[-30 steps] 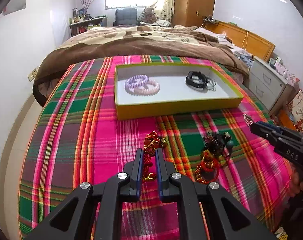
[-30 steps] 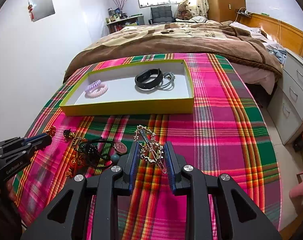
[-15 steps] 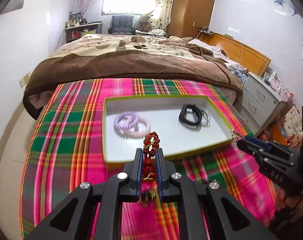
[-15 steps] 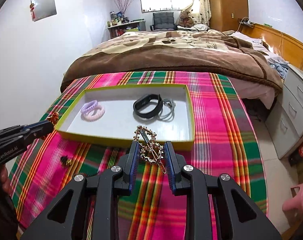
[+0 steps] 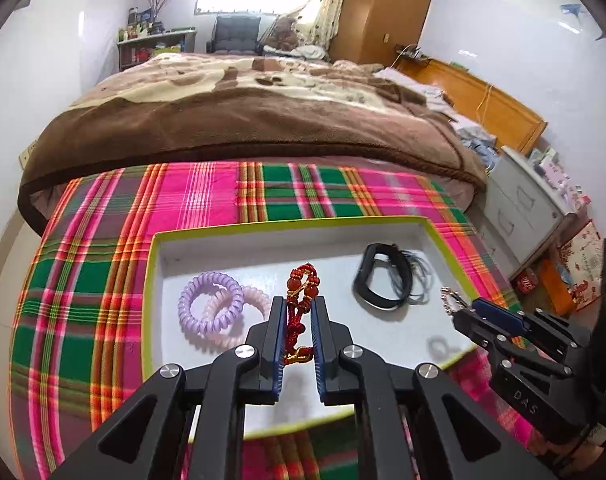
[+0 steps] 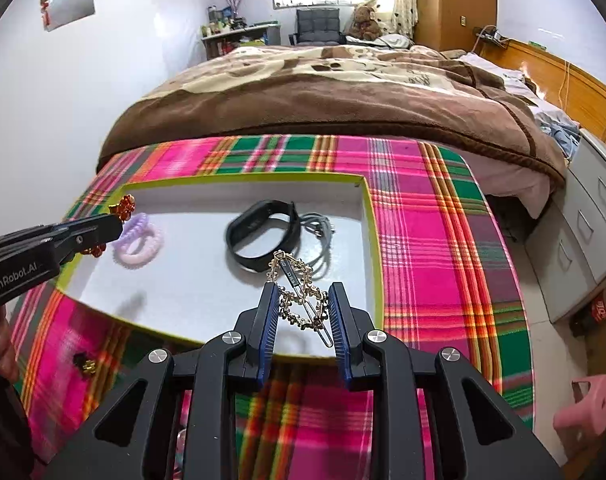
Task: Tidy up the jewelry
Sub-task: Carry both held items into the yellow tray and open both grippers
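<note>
My left gripper (image 5: 297,308) is shut on a red beaded bracelet (image 5: 301,292) and holds it above the yellow-rimmed tray (image 5: 287,224). My right gripper (image 6: 303,298) is shut on a gold hair clip (image 6: 301,296) and holds it above the tray's (image 6: 243,178) near right part. In the tray lie purple and pink coil hair ties (image 5: 213,308) and a black wristband (image 5: 383,282) with a grey cord. The hair ties (image 6: 139,246) and the wristband (image 6: 263,234) also show in the right wrist view. The left gripper (image 6: 119,216) shows at the left there, the right gripper (image 5: 459,310) at the right in the left wrist view.
The tray lies on a pink and green plaid cloth (image 5: 103,248) at the foot of a bed with a brown blanket (image 5: 243,120). A small dark and gold piece (image 6: 83,364) lies on the cloth before the tray. A grey drawer unit (image 6: 591,232) stands to the right.
Both grippers have risen from the cloth and moved forward with their pieces, from in front of the tray to above it.
</note>
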Available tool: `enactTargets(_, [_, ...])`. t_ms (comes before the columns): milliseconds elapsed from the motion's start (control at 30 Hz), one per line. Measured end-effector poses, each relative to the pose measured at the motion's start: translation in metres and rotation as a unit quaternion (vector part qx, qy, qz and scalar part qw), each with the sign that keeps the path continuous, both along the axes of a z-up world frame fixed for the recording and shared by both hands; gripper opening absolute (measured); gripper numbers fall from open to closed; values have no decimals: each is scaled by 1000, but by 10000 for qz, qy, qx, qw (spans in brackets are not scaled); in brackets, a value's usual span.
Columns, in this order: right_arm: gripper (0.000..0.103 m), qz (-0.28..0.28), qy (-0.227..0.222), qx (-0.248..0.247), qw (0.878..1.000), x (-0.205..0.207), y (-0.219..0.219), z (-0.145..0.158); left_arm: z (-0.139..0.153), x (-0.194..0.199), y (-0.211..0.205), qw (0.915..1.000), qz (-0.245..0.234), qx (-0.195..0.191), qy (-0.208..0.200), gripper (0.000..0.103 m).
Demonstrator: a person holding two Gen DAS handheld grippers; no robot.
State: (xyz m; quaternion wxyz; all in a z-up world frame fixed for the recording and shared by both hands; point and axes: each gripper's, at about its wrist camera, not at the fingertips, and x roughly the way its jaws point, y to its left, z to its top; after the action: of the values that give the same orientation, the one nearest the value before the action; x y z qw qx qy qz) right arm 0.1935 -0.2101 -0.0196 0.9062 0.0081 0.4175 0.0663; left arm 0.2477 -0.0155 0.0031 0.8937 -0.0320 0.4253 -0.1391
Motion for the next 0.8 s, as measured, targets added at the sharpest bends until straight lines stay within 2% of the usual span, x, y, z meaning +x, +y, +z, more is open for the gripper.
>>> enactTargets(67, [26, -14, 41, -40, 10000, 3, -1, -4, -5, 7, -5, 9999, -13, 128, -4, 12])
enactTargets(167, [26, -15, 82, -85, 9999, 8, -1, -8, -12, 16, -8, 9999, -54, 59, 126, 12])
enactTargets(567, [26, 31, 156, -269, 9995, 13, 2, -18, -38, 34, -17, 9988, -60, 201, 434, 12])
enactTargets(800, [26, 52, 166, -312, 9994, 16, 4, -19, -43, 37, -20, 9985, -63, 272, 464, 12])
